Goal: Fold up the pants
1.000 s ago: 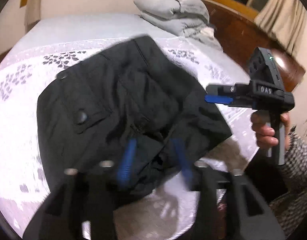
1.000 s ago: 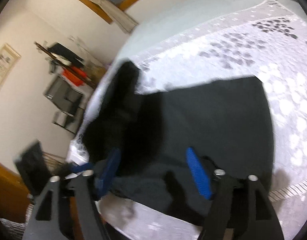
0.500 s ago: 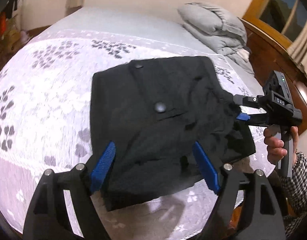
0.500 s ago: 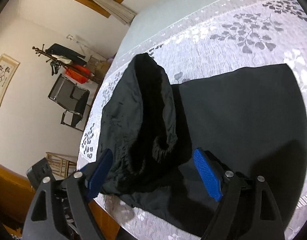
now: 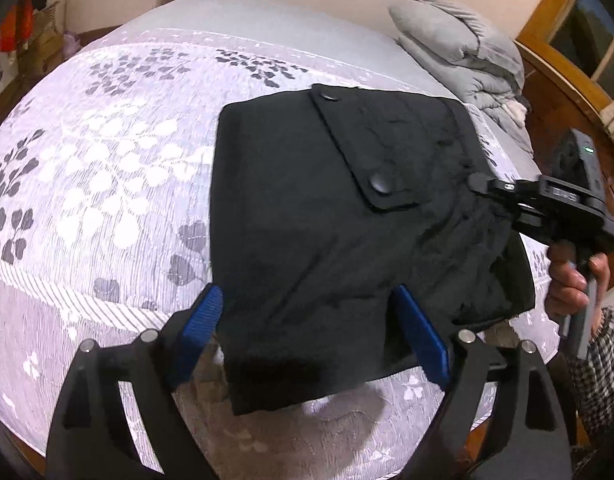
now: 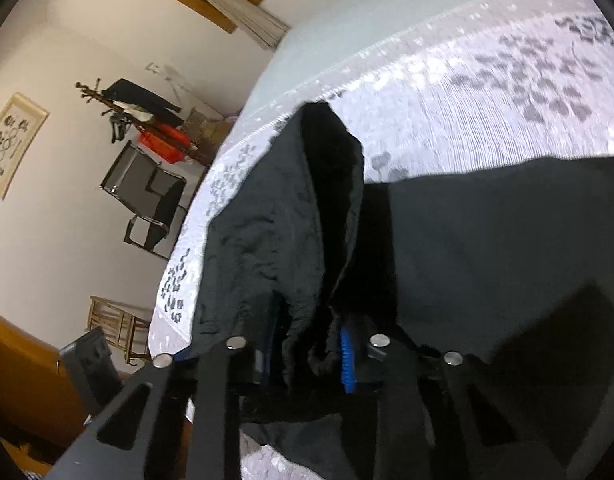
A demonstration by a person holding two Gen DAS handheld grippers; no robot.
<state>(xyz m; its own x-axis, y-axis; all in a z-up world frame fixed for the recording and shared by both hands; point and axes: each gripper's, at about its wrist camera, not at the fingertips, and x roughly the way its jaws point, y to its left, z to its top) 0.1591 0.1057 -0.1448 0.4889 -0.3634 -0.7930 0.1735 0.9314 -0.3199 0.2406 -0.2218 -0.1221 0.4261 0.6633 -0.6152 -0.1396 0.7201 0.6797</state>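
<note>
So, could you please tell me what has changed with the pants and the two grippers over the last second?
The right hand-held gripper, open half a second ago, has closed on a bunched edge of the black pants at their right side. The left hand-held gripper stays open over the near edge, gripping nothing. The pants still lie on the patterned bedspread, pocket flap up.

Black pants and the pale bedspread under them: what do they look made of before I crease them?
Black pants: seemingly thin woven synthetic or cotton blend, matte, finely wrinkled, with glossy snap buttons on the pocket flap. Pale leaf-patterned bedspread: apparently ribbed jacquard or quilted fabric, slightly shiny; fibre unclear.
</note>
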